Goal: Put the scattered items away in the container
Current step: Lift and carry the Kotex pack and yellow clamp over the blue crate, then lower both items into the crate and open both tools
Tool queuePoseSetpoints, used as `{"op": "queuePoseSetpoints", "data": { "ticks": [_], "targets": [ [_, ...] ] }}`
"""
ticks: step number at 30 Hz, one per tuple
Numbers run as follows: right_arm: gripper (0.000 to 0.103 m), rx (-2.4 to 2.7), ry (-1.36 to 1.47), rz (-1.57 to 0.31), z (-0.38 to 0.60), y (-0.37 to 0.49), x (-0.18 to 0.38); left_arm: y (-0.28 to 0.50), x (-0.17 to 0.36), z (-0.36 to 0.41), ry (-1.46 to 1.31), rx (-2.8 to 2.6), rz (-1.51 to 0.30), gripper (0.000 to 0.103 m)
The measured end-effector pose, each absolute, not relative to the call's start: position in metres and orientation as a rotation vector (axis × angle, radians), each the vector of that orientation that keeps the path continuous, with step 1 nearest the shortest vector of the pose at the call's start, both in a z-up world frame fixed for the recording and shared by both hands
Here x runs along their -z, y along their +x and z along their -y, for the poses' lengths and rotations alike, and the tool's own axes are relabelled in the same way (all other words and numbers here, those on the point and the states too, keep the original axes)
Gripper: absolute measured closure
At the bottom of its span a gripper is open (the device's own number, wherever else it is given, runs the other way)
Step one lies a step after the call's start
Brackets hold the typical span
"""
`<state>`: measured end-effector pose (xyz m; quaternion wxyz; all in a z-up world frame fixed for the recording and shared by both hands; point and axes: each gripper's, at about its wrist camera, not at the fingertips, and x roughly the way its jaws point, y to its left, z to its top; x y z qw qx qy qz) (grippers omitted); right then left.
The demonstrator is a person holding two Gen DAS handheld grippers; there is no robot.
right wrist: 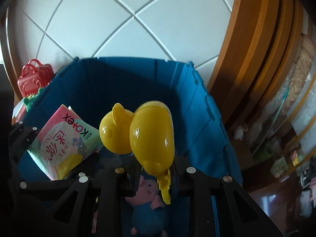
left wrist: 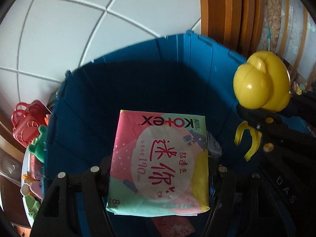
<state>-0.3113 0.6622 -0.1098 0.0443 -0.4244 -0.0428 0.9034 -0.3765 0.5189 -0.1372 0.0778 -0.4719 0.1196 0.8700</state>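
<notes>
White floor tiles frame the blue bin [left wrist: 197,63]; the left gripper [left wrist: 158,169] pinches a pad packet [left wrist: 160,158] over its middle, and a crooked drop could catch the wall. From the right, the right gripper [right wrist: 154,177] clamps a yellow toy [right wrist: 152,134] by its thin tail [right wrist: 165,185]; it could slip early onto the pig doll [right wrist: 148,193].

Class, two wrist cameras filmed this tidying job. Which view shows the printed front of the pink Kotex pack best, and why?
The left wrist view: the Kotex pack fills the middle, front fully visible, held over the blue container. The right wrist view shows it tilted at the left edge, smaller and partly hidden behind the yellow toy.
</notes>
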Motion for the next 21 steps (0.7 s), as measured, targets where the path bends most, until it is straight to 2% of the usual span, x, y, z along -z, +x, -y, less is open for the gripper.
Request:
{"op": "queuePoseSetpoints", "data": {
  "ticks": [5,10,14,19,21],
  "targets": [
    [0.078,-2.631,-1.523,0.140,-0.667,-0.350,0.165,-0.411,0.198,-0.512,-1.709,-2.469,-0.355,0.036],
    [0.078,-2.484,-1.737,0.125,-0.677,-0.371,0.228,-0.418,0.240,-0.519,-1.878,-2.393,-0.448,0.036],
    [0.078,-2.406,-1.838,0.154,-0.680,-0.370,0.254,-0.411,0.257,-0.534,-1.871,-2.382,-0.591,0.036],
    [0.078,-2.365,-1.882,0.201,-0.678,-0.365,0.269,-0.410,0.252,-0.529,-1.875,-2.369,-0.490,0.033],
    [0.078,-2.373,-1.871,0.217,-0.677,-0.363,0.269,-0.411,0.248,-0.526,-1.865,-2.393,-0.481,0.024]
  ]
}}
